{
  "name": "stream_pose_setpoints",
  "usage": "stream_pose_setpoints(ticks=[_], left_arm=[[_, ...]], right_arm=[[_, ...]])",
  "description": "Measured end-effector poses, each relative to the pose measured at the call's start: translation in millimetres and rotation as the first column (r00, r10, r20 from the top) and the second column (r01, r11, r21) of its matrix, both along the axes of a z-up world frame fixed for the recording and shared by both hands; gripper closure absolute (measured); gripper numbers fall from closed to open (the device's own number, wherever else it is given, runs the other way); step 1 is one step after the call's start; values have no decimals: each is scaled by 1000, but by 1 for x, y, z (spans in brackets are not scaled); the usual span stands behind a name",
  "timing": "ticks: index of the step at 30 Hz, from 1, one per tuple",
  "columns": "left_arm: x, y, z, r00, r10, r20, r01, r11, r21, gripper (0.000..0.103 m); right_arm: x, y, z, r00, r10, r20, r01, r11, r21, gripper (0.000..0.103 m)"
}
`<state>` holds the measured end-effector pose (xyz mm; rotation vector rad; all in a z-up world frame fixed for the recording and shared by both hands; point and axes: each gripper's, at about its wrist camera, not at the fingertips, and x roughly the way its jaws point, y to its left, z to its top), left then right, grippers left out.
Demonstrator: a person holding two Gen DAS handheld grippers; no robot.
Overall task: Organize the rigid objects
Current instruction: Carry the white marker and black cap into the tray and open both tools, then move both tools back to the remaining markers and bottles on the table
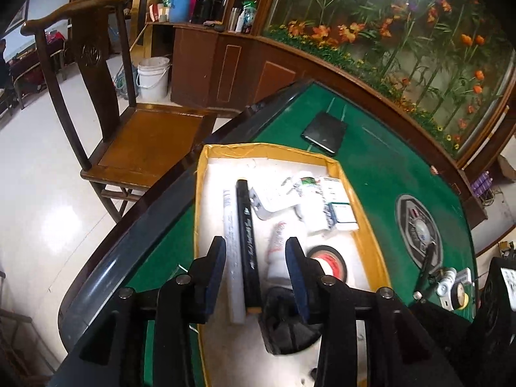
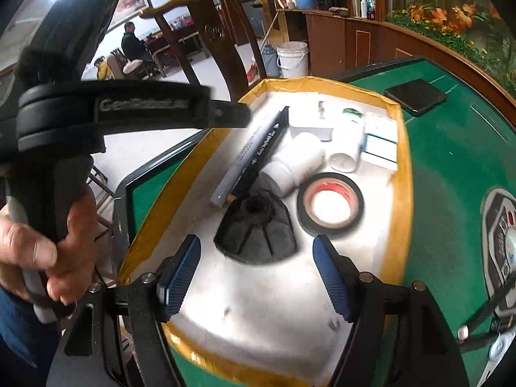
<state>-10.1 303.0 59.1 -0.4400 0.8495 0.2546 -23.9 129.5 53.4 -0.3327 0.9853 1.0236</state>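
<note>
A shallow white tray with a yellow rim (image 1: pixel 201 193) (image 2: pixel 404 148) sits on the green table. In it lie a black bar (image 1: pixel 248 235) (image 2: pixel 267 148) and a pale grey bar (image 1: pixel 230 242) (image 2: pixel 240 164) side by side. Beside them are a white pipe fitting (image 2: pixel 296 164), a black tape roll (image 1: pixel 329 259) (image 2: pixel 330 204), a black fan-shaped base (image 1: pixel 283 322) (image 2: pixel 256 235) and small boxes (image 1: pixel 342 216) (image 2: pixel 380 143). My left gripper (image 1: pixel 255 248) hangs open above the two bars without touching them. My right gripper (image 2: pixel 256 245) stands open over the black base, holding nothing.
A flat black case (image 1: pixel 324 132) (image 2: pixel 416 96) lies on the green felt beyond the tray. A round control panel (image 1: pixel 419 229) and small loose items (image 1: pixel 451 283) are to the right. A wooden chair (image 1: pixel 135 142) and a white bucket (image 1: pixel 153 79) stand past the table's edge. A hand (image 2: pixel 48 235) grips the left gripper's handle.
</note>
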Motion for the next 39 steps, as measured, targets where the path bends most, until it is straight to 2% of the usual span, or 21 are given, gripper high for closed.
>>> stream_pose_setpoints(ticks=[6,10,14,16,18,20,23,25,27,28,31,35,36,38,39], left_arm=[[-12,-36,4,998,-60,31,60,998,13,61],[-10,-80,4,988,-150,29,149,988,35,61],[-1,-126,8,967,-254,11,252,964,83,59],[6,-156,7,945,-328,0,326,939,113,55],[12,-180,4,925,-380,-17,378,915,140,49],[21,-207,-6,898,-436,-56,439,882,173,49],[32,-245,-22,848,-517,-120,531,820,214,49],[40,-263,-32,829,-535,-162,559,793,243,49],[48,-273,-40,824,-533,-192,566,782,259,49],[53,-276,-44,824,-528,-205,566,781,263,48],[66,-279,-54,828,-513,-226,558,790,254,48],[75,-285,-58,832,-515,-206,553,803,222,49],[76,-288,-58,831,-520,-200,555,804,214,51],[73,-292,-59,829,-528,-183,558,802,213,65],[69,-294,-58,827,-533,-175,561,798,220,68]], right_arm=[[-1,-54,8,999,-39,-23,40,996,74,31],[5,-97,7,996,-80,-32,84,990,111,31],[21,-144,7,984,-173,-43,177,973,146,31],[34,-178,11,968,-245,-57,252,950,186,32],[49,-218,15,940,-331,-82,341,912,230,31],[62,-254,16,904,-413,-108,427,867,258,31],[77,-304,16,832,-538,-134,553,786,277,31],[87,-328,15,786,-601,-143,615,740,274,31],[93,-345,14,740,-659,-136,668,698,259,31],[92,-351,13,727,-672,-138,682,684,258,31],[100,-359,11,702,-692,-171,709,656,257,31],[101,-363,11,689,-706,-166,723,653,225,31],[102,-366,9,681,-713,-164,731,649,212,31],[105,-372,3,653,-734,-185,757,625,192,31],[104,-375,0,646,-737,-200,763,618,189,31]])
